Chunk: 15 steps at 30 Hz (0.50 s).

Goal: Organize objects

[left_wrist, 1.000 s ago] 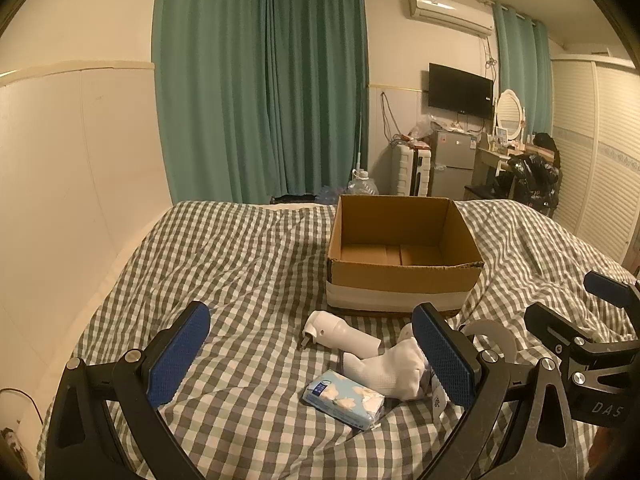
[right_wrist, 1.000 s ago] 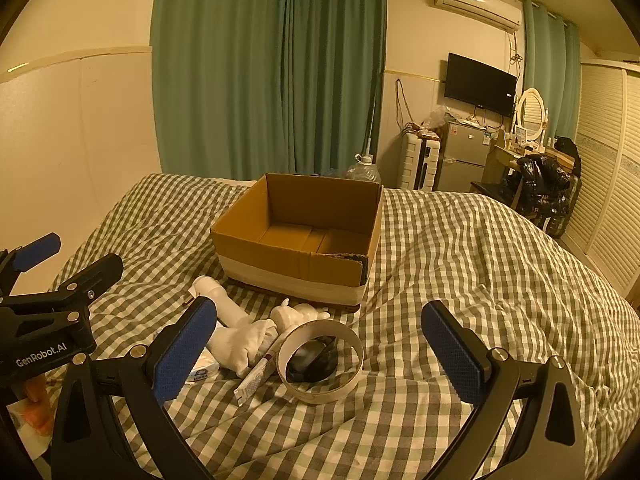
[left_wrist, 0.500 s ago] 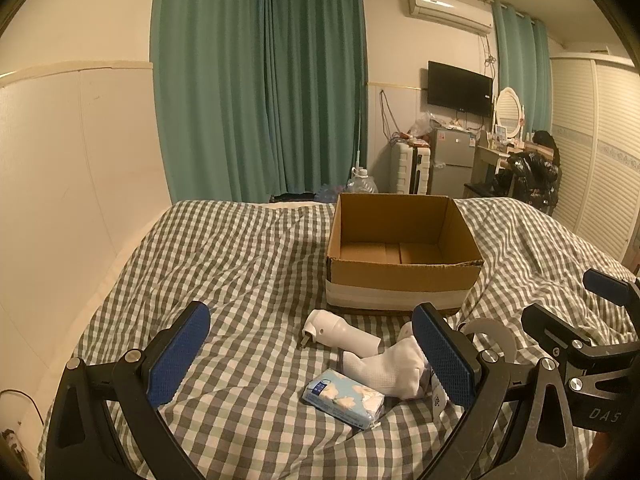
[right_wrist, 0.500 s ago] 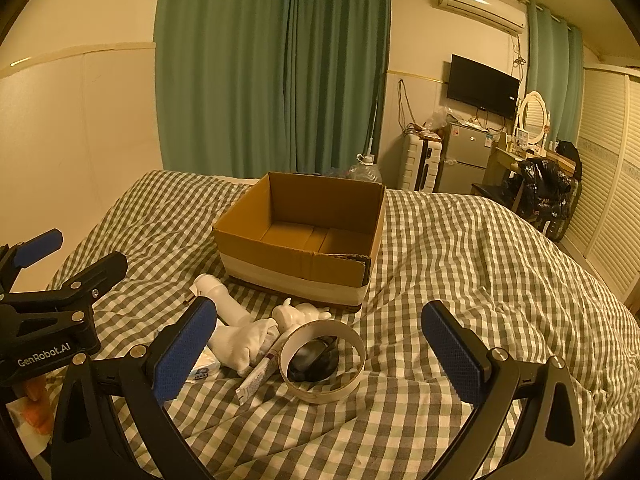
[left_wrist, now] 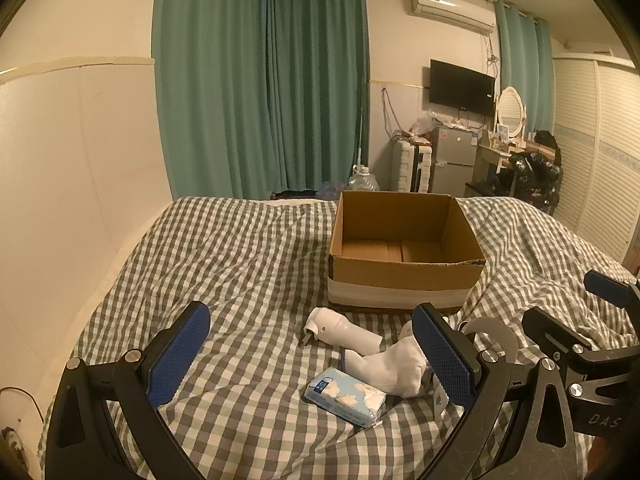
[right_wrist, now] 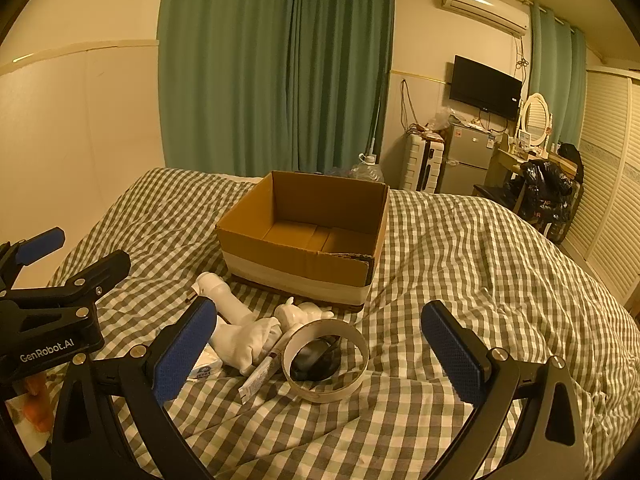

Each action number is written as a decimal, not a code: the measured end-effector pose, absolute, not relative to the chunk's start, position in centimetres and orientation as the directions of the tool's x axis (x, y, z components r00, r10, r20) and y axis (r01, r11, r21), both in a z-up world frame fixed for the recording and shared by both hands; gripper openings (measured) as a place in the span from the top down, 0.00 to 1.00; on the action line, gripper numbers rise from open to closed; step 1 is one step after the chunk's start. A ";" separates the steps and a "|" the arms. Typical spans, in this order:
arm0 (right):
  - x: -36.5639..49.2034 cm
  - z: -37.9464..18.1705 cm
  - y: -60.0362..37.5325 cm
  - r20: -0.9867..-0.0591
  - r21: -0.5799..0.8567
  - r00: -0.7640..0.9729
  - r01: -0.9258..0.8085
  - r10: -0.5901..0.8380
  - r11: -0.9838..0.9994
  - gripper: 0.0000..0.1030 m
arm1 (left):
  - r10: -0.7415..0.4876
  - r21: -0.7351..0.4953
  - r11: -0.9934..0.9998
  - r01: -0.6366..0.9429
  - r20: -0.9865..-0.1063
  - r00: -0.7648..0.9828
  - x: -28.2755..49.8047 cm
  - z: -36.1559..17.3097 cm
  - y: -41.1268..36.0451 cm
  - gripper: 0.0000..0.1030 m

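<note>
Bedroom with green curtains (left_wrist: 264, 92), a wall-mounted television (left_wrist: 460, 87) and an air conditioner (left_wrist: 450, 10) high on the far wall; checked bedspread (left_wrist: 224, 264) across the whole foreground. Open cardboard box (left_wrist: 404, 280) upright on the bedspread, flaps up, bare brown floor visible inside, a pale band around its lower wall. Just in front of the box, a loose cluster: white cylindrical bottle (left_wrist: 340, 330) lying on its side, white sock (left_wrist: 386, 366) bunched against its near end, blue-and-white tissue pack (left_wrist: 346, 396) flat on the cover nearest the left camera. Beside these, seen best from the right wrist view, a wide tape ring (right_wrist: 325, 360) on its side with a dark computer mouse (right_wrist: 314, 360) inside it, a small tube (right_wrist: 260, 376) slanting against the ring, and a small white figurine (right_wrist: 302, 312) between ring and box. Left gripper (left_wrist: 312, 364) spread wide, blue pads apart, nothing between them, low over the tissue pack and sock. Right gripper (right_wrist: 320, 356) likewise released, framing the tape ring without touching it.
</note>
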State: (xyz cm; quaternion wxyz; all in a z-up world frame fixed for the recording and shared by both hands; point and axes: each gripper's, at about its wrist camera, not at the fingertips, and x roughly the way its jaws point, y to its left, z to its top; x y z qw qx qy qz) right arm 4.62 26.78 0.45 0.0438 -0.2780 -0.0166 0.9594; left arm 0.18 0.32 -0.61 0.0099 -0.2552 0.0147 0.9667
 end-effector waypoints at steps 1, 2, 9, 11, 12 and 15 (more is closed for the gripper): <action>4.6 0.4 26.8 -0.533 -0.055 -0.841 -0.075 0.093 -0.996 0.00 | 0.017 0.021 -0.999 -0.031 -0.493 -0.870 0.2 -0.5 0.3 0.00; 4.6 0.4 26.7 -0.534 -0.055 -0.841 -0.075 0.093 -0.996 0.00 | 0.019 0.021 -0.999 -0.033 -0.492 -0.870 0.2 -0.5 0.4 0.00; 4.7 0.5 26.5 -0.531 -0.061 -0.842 -0.074 0.095 -0.995 0.00 | 0.020 0.016 -0.999 -0.032 -0.496 -0.868 0.2 -0.4 0.3 0.00; 4.8 0.5 26.6 -0.530 -0.060 -0.843 -0.072 0.093 -0.996 0.00 | 0.024 0.010 -0.999 -0.034 -0.503 -0.864 0.1 -0.4 0.2 0.00; 4.8 0.5 26.6 -0.530 -0.060 -0.843 -0.071 0.092 -0.996 0.00 | 0.025 0.007 -0.999 -0.033 -0.506 -0.862 0.1 -0.5 0.2 0.00; 4.7 0.4 26.6 -0.533 -0.060 -0.842 -0.067 0.089 -0.996 0.00 | 0.022 0.007 -1.000 -0.030 -0.522 -0.853 -0.2 -0.8 0.1 0.00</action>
